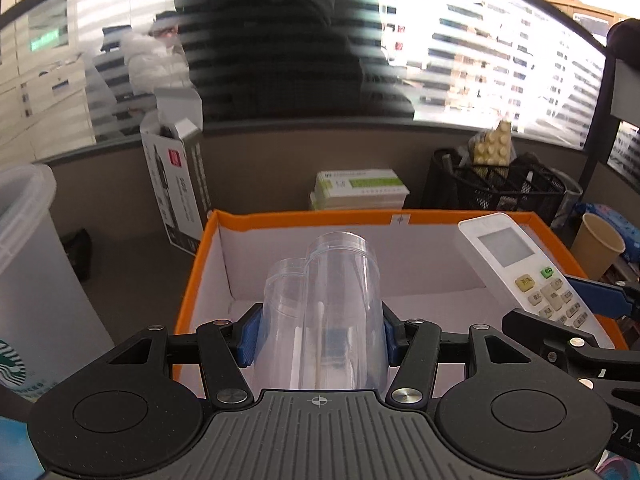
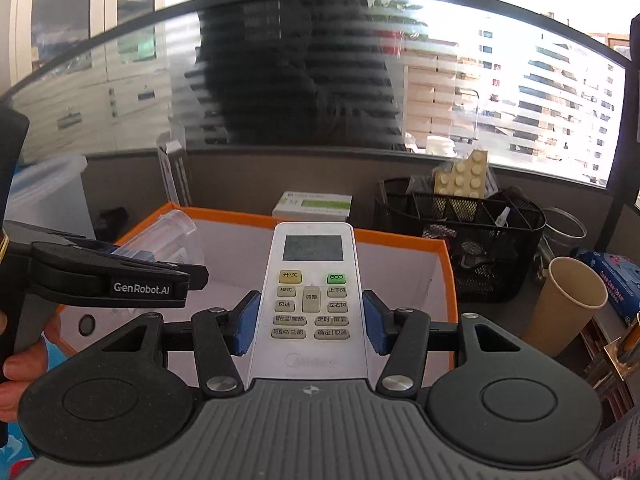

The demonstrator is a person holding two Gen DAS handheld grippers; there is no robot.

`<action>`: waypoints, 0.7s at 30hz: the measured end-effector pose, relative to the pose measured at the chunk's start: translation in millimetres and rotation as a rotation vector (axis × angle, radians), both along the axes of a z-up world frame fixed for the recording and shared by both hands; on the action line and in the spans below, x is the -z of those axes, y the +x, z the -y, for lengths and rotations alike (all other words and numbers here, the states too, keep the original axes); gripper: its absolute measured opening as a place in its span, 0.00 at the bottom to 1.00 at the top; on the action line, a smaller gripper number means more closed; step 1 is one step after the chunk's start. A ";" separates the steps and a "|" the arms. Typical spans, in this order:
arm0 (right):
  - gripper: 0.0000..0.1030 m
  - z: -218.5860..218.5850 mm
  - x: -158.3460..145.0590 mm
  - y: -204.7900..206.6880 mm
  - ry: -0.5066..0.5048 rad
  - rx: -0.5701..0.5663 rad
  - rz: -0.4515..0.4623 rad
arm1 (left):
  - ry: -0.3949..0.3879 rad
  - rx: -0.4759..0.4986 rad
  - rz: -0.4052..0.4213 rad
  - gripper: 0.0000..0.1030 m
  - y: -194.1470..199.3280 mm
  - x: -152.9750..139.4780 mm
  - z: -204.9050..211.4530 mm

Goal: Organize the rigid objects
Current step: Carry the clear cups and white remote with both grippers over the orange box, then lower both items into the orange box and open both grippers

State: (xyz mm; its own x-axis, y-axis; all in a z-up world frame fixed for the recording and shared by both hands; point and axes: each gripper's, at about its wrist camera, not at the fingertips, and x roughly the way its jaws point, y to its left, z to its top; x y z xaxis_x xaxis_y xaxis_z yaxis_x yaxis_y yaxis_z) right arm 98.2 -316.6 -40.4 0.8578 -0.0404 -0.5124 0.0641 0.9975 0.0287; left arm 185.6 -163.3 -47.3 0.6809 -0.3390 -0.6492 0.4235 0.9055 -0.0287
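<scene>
Reading "GenRobot.AI", the left gripper [image 2: 176, 258] nears the "eco"-buttoned remote [image 2: 310, 292].

Clear glossy plastic container [image 1: 320, 304], matt white plastic remote [image 2: 310, 292], cardboard box [image 1: 192, 280].

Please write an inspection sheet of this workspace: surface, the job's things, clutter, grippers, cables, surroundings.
Surface: grey desk, crowded along its back edge.
Job's things: clear plastic container and white remote control, both held over the orange-rimmed cardboard box.
Clutter: black mesh organiser with a beige studded brick; brown paper cup; green-and-white boxes; white lidded bucket.
Grippers: left gripper shut on the container; right gripper shut on the remote.
Cables: nothing seen.
Surroundings: striped glass partition, people behind it.
</scene>
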 end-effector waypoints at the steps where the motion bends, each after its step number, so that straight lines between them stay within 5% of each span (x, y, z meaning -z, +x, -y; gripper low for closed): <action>1: 0.49 -0.3 1.4 2.0 -0.002 0.000 -0.007 | 0.003 0.001 -0.006 0.53 1.0 2.5 1.1; 21: 0.49 5.5 24.1 26.9 -0.017 0.039 -0.137 | 0.069 0.022 -0.099 0.53 18.4 22.0 12.2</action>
State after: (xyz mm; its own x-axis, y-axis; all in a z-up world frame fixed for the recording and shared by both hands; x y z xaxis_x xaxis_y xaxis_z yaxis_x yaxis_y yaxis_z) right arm 125.1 -322.1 -64.5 0.7773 -0.0822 -0.6238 0.1053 0.9944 0.0002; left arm 204.0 -175.4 -69.3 0.6053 -0.3057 -0.7349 0.4419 0.8970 -0.0092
